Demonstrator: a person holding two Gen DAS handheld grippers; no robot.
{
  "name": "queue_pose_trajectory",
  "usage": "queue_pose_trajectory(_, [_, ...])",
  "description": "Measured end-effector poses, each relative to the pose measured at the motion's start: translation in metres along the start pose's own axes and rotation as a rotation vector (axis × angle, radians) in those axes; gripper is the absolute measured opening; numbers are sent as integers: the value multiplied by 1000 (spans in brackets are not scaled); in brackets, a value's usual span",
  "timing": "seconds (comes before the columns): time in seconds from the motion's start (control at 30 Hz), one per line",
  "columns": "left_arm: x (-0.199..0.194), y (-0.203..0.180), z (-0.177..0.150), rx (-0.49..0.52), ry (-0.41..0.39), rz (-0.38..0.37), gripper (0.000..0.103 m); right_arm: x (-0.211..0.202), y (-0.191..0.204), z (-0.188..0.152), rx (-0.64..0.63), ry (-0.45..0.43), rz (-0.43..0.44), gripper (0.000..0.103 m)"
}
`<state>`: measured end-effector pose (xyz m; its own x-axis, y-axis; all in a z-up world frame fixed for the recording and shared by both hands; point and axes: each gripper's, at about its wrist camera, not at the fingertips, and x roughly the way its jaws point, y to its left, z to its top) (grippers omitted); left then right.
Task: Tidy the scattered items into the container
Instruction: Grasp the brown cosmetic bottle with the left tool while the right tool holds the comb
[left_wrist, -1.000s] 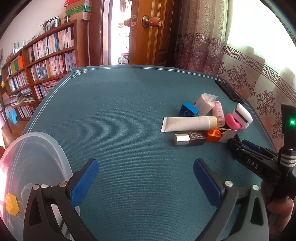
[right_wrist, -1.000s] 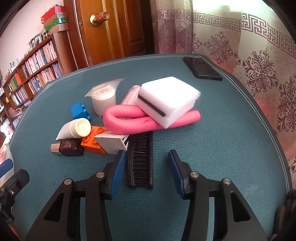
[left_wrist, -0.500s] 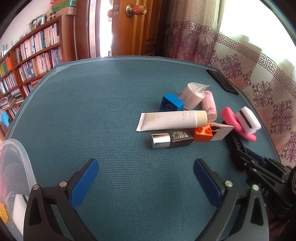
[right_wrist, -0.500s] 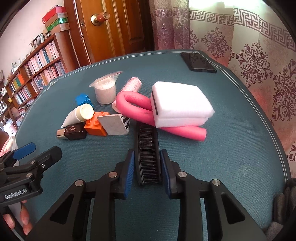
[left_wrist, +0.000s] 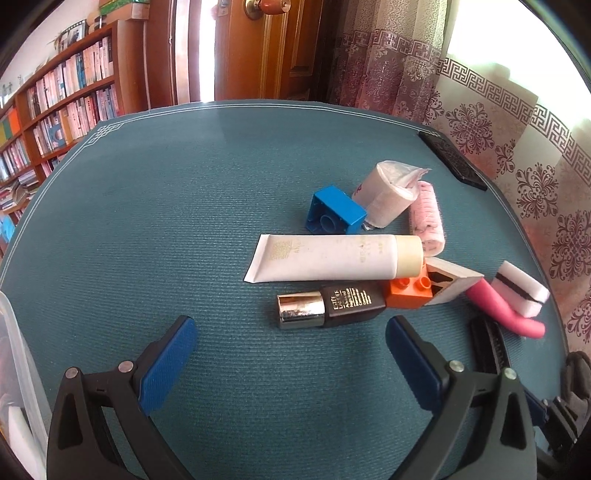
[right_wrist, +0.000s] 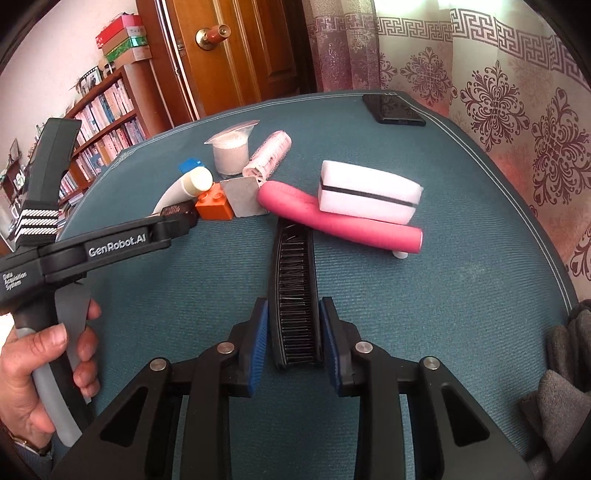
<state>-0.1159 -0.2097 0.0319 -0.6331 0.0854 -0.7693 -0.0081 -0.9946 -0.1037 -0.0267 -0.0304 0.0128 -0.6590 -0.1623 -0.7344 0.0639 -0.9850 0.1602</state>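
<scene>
The black comb lies lengthwise on the teal tablecloth, bristles up, its near end clamped between the blue pads of the right gripper; its far end reaches under the pink foam roller. In the left wrist view the comb is seen at the right edge, near the pink foam roller.

On the roller rests a white sponge with a dark middle layer. To the left of it a grey wedge-shaped block touches an orange toy brick. Beside the brick lie a dark bottle with a silver cap and a white cream tube, side by side and touching. Beyond these are a blue toy brick, a white wrapped roll and a pale pink hair roller, close together. A black phone lies well apart at the far edge of the cloth.

The left gripper is held wide apart above bare cloth, near the bottle, with nothing between its fingers. It is grasped by a hand at its handle. The rim of a clear plastic container is visible at the left edge of the left wrist view, well apart from the pile.
</scene>
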Motion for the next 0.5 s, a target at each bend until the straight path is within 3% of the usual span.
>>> queue_pose_trajectory(0.5, [6,-3,8,-35,-5,19,103,-7,2,-10,24,8,38,31])
